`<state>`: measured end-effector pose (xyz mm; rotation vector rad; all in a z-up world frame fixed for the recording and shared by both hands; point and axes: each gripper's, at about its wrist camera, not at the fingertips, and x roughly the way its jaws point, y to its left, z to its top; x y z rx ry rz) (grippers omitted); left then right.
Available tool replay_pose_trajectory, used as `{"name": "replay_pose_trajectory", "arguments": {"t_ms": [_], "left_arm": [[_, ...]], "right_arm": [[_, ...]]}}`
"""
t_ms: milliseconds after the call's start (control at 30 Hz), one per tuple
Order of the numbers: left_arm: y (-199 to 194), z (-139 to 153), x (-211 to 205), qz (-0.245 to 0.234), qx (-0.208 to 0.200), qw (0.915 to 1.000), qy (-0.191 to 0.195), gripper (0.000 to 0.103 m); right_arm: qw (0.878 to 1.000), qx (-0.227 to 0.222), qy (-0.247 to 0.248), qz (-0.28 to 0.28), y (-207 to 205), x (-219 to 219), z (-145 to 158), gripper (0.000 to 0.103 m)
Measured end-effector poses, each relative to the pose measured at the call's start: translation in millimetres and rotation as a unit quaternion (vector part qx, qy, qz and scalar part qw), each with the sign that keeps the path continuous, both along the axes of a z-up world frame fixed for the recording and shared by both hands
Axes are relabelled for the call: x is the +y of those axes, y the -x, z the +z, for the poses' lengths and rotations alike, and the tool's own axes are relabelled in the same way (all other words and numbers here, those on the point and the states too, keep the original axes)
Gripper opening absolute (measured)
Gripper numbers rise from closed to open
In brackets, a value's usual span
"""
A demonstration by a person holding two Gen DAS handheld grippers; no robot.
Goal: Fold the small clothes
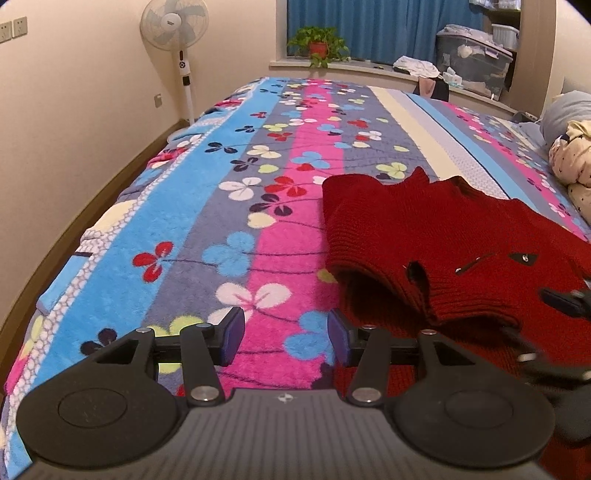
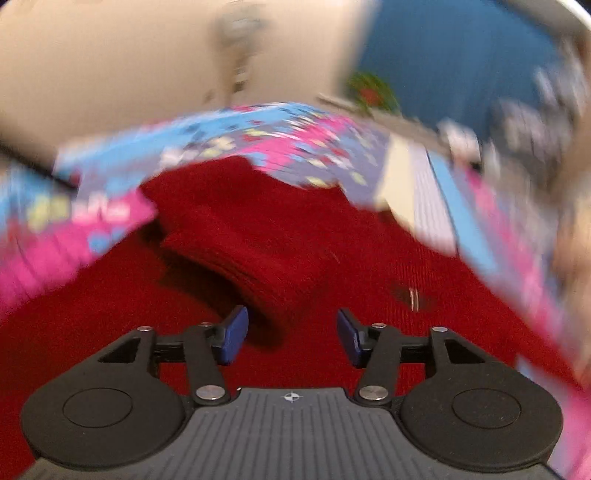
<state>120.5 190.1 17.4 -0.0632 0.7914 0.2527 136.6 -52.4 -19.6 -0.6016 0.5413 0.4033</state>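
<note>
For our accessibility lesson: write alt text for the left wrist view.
A red knitted sweater, partly folded, lies on a bed with a bright flowered blanket. The left tongs hover open and empty beside it, over the blanket. A fan stands behind.

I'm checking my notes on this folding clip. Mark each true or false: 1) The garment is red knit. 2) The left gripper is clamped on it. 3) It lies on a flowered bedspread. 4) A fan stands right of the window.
1) True: the red sweater is ribbed knit.
2) False: the left gripper is open, nothing between its fingers.
3) True: it lies on the flowered bedspread.
4) False: the fan stands left of the window.
</note>
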Motion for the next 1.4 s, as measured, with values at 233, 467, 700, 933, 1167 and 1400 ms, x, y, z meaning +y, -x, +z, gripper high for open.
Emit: {"name": "replay_pose_trajectory", "arguments": {"t_ms": [233,467,700,933,1167,1400], "left_arm": [[-6.4,-2.5,16.7,0.023,0.005,0.9992,0.033,0.055],[-12.0,-3.2,24.2,0.040,0.007,0.9977,0.054,0.055],[-23.2,-13.0,11.7,0.027,0.022,0.9990,0.028,0.055],[-26.5,-20.8,-3.4,0.004,0.028,0.9994,-0.017,0.055],[-27.2,-24.1,-8.4,-0.007,0.018,0.9990,-0.040,0.055],[-27.3,-27.0,-9.3,-0.009,0.015,0.9986,-0.049,0.055]], "right_arm": [[0.990,-0.046,0.101,0.088,-27.3,44.9,-12.4,0.014],[0.978,-0.105,-0.141,-0.116,-127.9,-80.2,80.3,0.009],[0.878,-0.031,-0.310,-0.364,-168.1,-247.4,29.1,0.011],[0.814,0.109,-0.414,-0.394,-169.2,-299.1,-37.3,0.027],[0.818,0.056,-0.457,-0.345,-172.1,-309.5,-8.2,0.010],[0.790,0.089,-0.411,-0.447,-155.1,-373.5,-15.7,0.033]]}}
